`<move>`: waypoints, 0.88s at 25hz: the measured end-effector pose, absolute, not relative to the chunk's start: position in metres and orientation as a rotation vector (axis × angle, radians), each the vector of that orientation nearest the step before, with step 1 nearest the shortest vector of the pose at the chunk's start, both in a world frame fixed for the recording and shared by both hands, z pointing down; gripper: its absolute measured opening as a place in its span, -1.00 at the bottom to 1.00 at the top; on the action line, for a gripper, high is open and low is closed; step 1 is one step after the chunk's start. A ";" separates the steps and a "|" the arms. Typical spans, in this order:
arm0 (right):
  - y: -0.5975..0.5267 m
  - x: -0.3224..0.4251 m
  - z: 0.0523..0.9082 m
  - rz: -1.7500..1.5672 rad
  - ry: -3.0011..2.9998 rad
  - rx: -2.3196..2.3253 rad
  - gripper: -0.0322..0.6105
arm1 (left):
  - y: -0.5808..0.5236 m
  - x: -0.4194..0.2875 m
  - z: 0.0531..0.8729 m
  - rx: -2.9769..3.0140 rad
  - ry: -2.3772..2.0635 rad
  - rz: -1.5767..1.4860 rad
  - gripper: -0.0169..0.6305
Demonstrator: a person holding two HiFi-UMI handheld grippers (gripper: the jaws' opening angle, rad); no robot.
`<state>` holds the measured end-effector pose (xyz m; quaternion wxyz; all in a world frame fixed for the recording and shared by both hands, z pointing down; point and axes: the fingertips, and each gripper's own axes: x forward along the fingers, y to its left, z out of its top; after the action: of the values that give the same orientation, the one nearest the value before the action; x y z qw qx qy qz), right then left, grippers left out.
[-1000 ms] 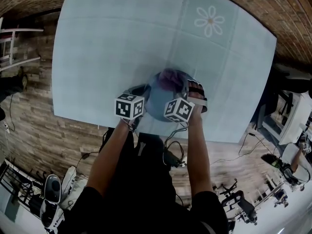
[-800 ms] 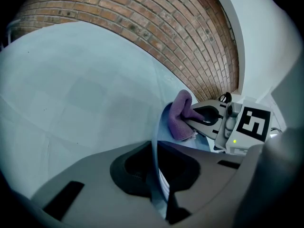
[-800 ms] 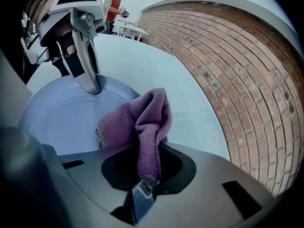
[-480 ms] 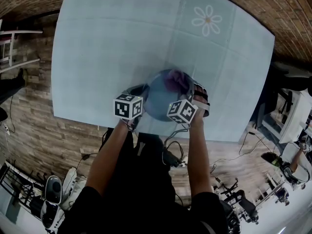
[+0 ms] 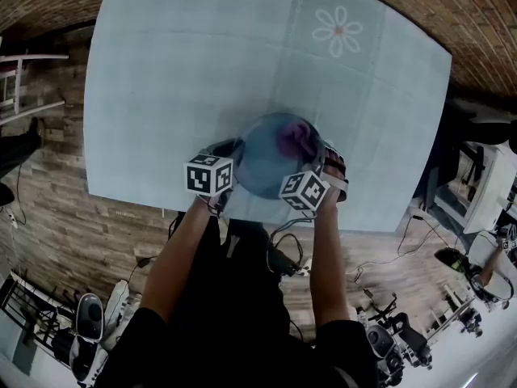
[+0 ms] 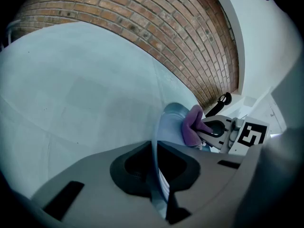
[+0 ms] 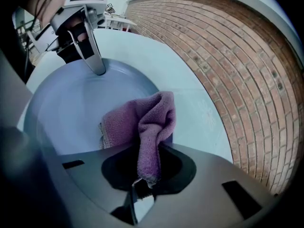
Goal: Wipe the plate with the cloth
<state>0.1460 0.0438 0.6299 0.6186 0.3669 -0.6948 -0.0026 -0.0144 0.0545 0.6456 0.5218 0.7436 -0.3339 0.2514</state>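
A light blue plate (image 5: 262, 164) is held tilted above the table, near its front edge. My left gripper (image 5: 232, 156) is shut on the plate's left rim; in the left gripper view the rim (image 6: 156, 167) runs edge-on between the jaws. My right gripper (image 5: 313, 153) is shut on a purple cloth (image 5: 296, 138), which is pressed on the plate's right part. In the right gripper view the cloth (image 7: 145, 122) hangs bunched from the jaws against the plate (image 7: 66, 108), with the left gripper (image 7: 95, 61) clamped on the far rim.
The table (image 5: 178, 71) wears a pale blue cover with a white daisy print (image 5: 338, 31) at the far right. Its front edge lies just under the grippers. Wood-look floor and a brick wall (image 6: 142, 18) surround it, with cables (image 5: 283, 257) below.
The cloth has slid from the plate's upper middle toward its right side with the right gripper. The plate and left gripper have barely shifted.
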 end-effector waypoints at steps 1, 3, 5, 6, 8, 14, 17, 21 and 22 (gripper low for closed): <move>0.047 0.147 0.629 0.002 -1.596 0.848 -0.68 | 0.055 -0.014 0.645 1.781 -0.802 0.600 -0.79; 0.054 0.149 0.629 0.020 -1.592 0.855 -0.68 | 0.055 -0.014 0.644 1.779 -0.806 0.597 -0.79; 0.061 0.151 0.628 0.035 -1.587 0.859 -0.68 | 0.055 -0.014 0.644 1.779 -0.807 0.596 -0.79; 0.064 0.152 0.628 0.041 -1.584 0.860 -0.68 | 0.055 -0.014 0.644 1.779 -0.806 0.595 -0.79; 0.070 0.151 0.629 0.053 -1.578 0.861 -0.68 | 0.054 -0.014 0.644 1.780 -0.803 0.598 -0.79; 0.094 0.147 0.631 0.101 -1.565 0.857 -0.68 | 0.054 -0.016 0.646 1.778 -0.806 0.599 -0.79; 0.107 0.145 0.631 0.126 -1.560 0.852 -0.68 | 0.054 -0.014 0.645 1.776 -0.807 0.597 -0.79; 0.126 0.138 0.632 0.174 -1.554 0.838 -0.68 | 0.055 -0.014 0.645 1.778 -0.809 0.597 -0.79; 0.131 0.136 0.633 0.190 -1.554 0.833 -0.68 | 0.056 -0.014 0.646 1.778 -0.809 0.597 -0.79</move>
<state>0.1356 0.1312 0.6332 0.6321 0.3642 -0.6789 0.0832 -0.0136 0.0557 0.6456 0.5221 0.7424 -0.3378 0.2492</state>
